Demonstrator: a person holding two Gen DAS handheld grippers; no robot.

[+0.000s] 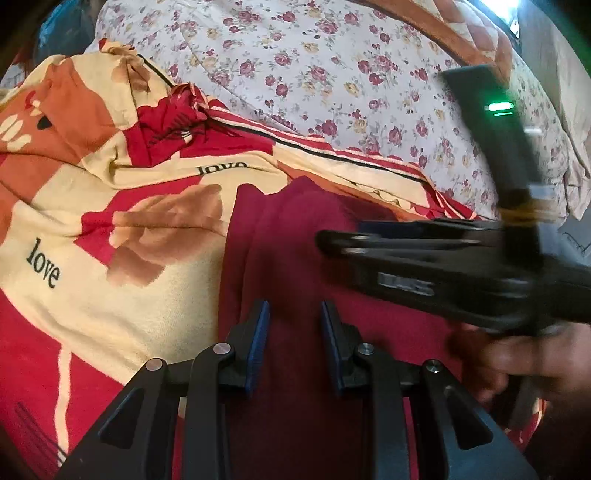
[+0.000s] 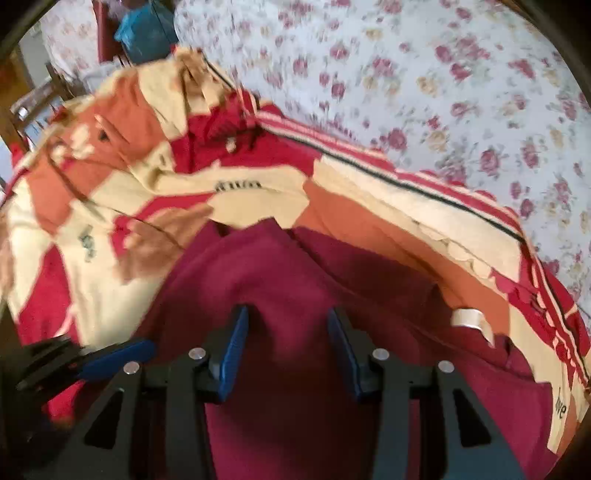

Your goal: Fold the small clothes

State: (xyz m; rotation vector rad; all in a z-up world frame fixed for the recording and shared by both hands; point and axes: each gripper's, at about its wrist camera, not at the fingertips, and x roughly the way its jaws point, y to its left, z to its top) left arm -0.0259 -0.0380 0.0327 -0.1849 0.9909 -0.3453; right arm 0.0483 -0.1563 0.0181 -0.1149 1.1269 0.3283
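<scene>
A maroon garment (image 1: pixel 295 251) lies partly folded on a red, cream and orange "love" blanket (image 1: pixel 110 206). My left gripper (image 1: pixel 294 314) is open just above the garment's near part, its blue pads apart. My right gripper (image 1: pixel 325 240) reaches in from the right over the garment, blurred, seen side-on. In the right wrist view the right gripper (image 2: pixel 288 321) is open over the maroon garment (image 2: pixel 295 277), with a raised fold between its jaws. A cream label (image 2: pixel 471 319) shows on the garment at the right. A blue pad (image 2: pixel 118 356) of the left gripper shows at the lower left.
The blanket (image 2: pixel 369 199) lies on a white floral bedsheet (image 1: pixel 332 66) that fills the far side. A blue bag (image 2: pixel 144 31) and wooden furniture (image 2: pixel 37 99) stand beyond the bed's far left. A hand (image 1: pixel 517 365) holds the right gripper.
</scene>
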